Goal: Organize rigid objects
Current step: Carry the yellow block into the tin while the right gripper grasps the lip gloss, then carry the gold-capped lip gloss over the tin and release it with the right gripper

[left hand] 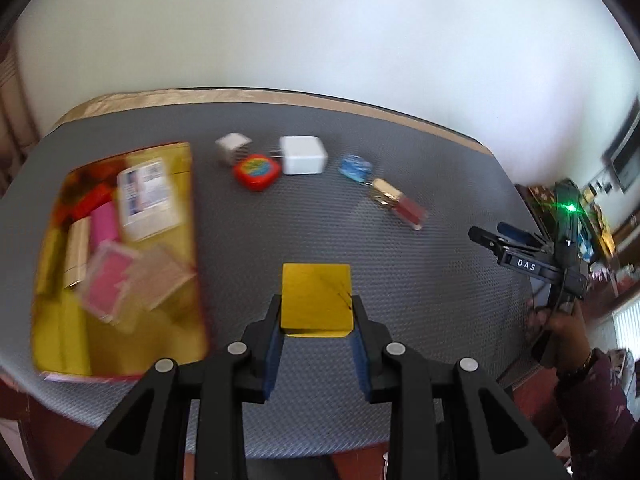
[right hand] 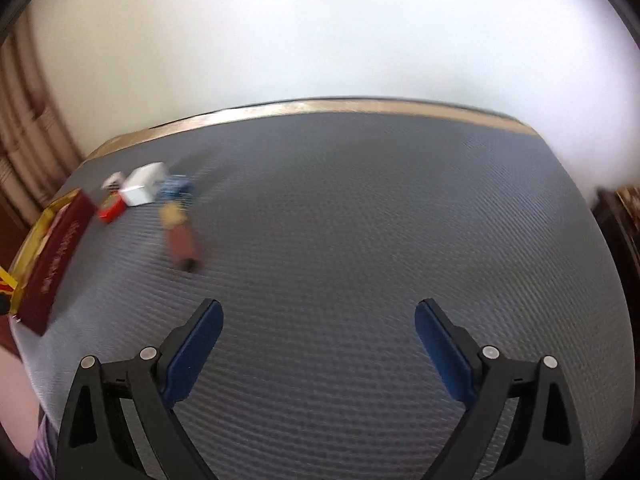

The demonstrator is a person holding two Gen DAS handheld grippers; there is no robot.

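Box (left hand: 60, 320): already crowded at left of surface (left hand: 400, 240) — a dropped item could land on the clear cases and slide out.
Left gripper (left hand: 316, 316): pinching yellow block (left hand: 316, 296) by its near edge only; may pivot loose.
Right gripper (right hand: 319, 320): spread, empty — no risk.

The flat square yellow block (left hand: 316, 298) looks glossy (perhaps foil-faced); the grey textured table mat (left hand: 400, 248) is matt, ribbed.
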